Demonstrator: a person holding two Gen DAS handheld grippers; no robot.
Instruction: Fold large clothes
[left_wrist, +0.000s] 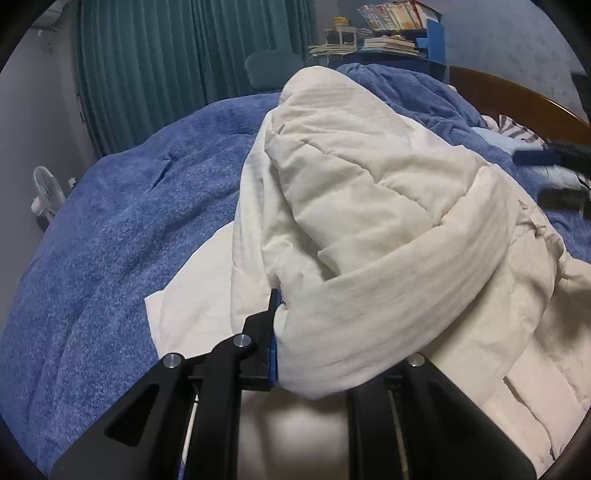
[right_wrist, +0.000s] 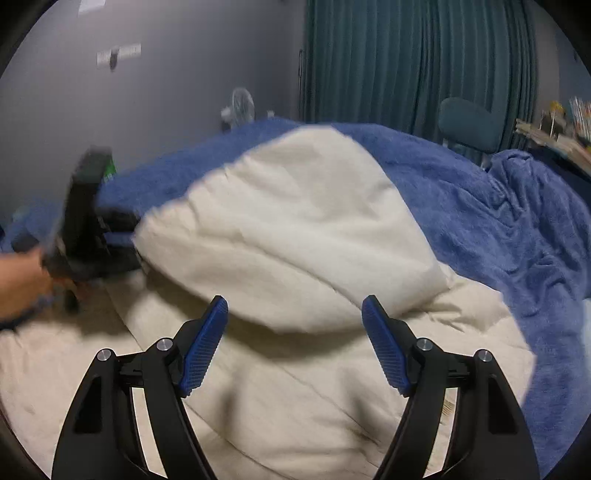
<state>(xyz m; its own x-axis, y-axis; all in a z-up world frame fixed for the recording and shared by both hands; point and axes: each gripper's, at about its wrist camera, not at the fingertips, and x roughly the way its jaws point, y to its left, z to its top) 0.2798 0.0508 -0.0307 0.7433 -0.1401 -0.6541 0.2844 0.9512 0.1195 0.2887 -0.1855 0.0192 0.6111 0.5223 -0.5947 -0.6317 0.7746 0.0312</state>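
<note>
A large cream padded coat (left_wrist: 369, 206) lies on a blue fleece blanket (left_wrist: 129, 221) on a bed. My left gripper (left_wrist: 314, 325) is shut on a thick fold of the coat and holds it raised; only its left finger (left_wrist: 271, 332) shows, the right one is under the cloth. In the right wrist view the left gripper (right_wrist: 122, 236) appears at the left edge, blurred, holding the lifted flap of the coat (right_wrist: 295, 229). My right gripper (right_wrist: 295, 332) is open and empty, just above the flat lower part of the coat.
Teal curtains (left_wrist: 166, 55) hang behind the bed. A small white fan (left_wrist: 46, 195) stands at the left. A chair (left_wrist: 273, 70) and a blue shelf with books (left_wrist: 388, 37) are at the back. The wooden bed frame (left_wrist: 517, 96) curves at the right.
</note>
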